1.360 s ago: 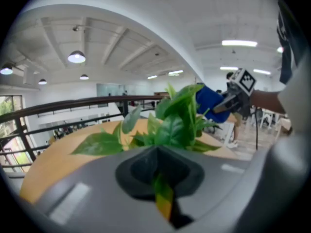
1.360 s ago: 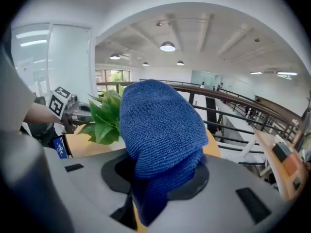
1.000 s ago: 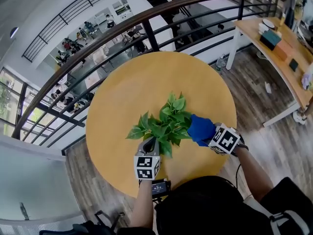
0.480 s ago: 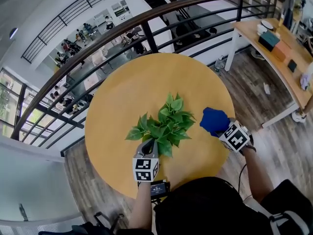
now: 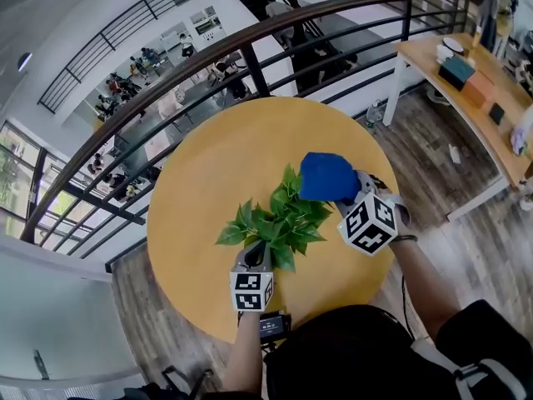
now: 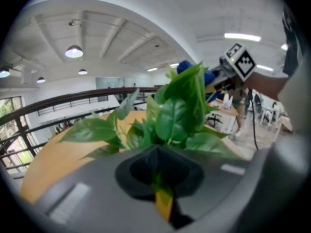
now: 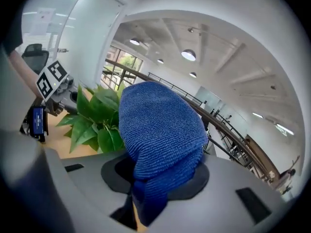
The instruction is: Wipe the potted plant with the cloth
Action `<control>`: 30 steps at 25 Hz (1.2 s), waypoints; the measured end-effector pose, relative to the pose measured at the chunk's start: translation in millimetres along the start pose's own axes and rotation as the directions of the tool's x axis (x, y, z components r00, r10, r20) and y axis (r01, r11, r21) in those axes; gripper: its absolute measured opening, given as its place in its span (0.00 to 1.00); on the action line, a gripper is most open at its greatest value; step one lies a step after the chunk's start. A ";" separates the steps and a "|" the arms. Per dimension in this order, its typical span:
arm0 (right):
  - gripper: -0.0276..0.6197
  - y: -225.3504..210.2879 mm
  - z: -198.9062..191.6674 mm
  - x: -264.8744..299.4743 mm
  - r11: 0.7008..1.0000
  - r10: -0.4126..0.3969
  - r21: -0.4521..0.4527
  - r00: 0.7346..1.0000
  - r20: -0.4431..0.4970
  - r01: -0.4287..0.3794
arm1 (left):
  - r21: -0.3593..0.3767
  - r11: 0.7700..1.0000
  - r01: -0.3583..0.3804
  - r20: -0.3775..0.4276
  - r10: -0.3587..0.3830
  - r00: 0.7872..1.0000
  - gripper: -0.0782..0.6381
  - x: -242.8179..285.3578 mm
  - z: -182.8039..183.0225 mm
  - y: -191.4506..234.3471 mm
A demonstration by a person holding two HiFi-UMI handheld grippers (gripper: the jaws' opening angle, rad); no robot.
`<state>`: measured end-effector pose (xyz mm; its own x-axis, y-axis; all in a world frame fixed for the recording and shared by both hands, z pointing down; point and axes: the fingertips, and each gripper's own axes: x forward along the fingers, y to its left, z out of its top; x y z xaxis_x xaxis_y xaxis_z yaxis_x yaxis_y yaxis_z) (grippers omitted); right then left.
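Greenery sits at about the middle of the round wooden table (image 5: 208,182): the plant (image 5: 279,219), a low clump of broad leaves, with its pot hidden under them from where I look down.

The left tool (image 5: 255,255) comes in from 6 o'clock of the plant, low at its base. Its jaws are pressed together, and the left gripper view shows a thin bit of green stem pinched in the seam between them, with leaves fanning out just beyond.

The right tool (image 5: 348,200) reaches in from 3 o'clock, its marker cube facing up. It pinches the blue cloth (image 5: 327,177), which bunches up out of the jaws in a rounded wad and hides their tips. The wad hangs over the plant's edge between 1 and 2 o'clock; I cannot tell whether it touches the top leaves or only hovers above them. In the right gripper view the leaves show just to the left of the cloth.

Past the table at 12 o'clock runs a dark curved railing (image 5: 166,98). A long table (image 5: 466,82) stands well apart at 2 o'clock.
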<state>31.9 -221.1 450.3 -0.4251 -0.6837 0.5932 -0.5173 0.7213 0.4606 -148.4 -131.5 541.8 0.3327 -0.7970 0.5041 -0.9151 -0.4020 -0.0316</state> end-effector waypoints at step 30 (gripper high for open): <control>0.25 7.1 -28.0 -19.3 0.966 0.082 0.245 0.997 0.010 -0.082 | -0.039 0.999 0.009 -0.050 -0.011 0.999 0.11 10.6 -24.8 5.1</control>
<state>57.2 -199.7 460.6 -0.4738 -0.6230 0.6224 -0.6464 0.7260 0.2346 -155.2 -130.8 568.4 0.3307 -0.7689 0.5472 -0.9202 -0.3913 0.0063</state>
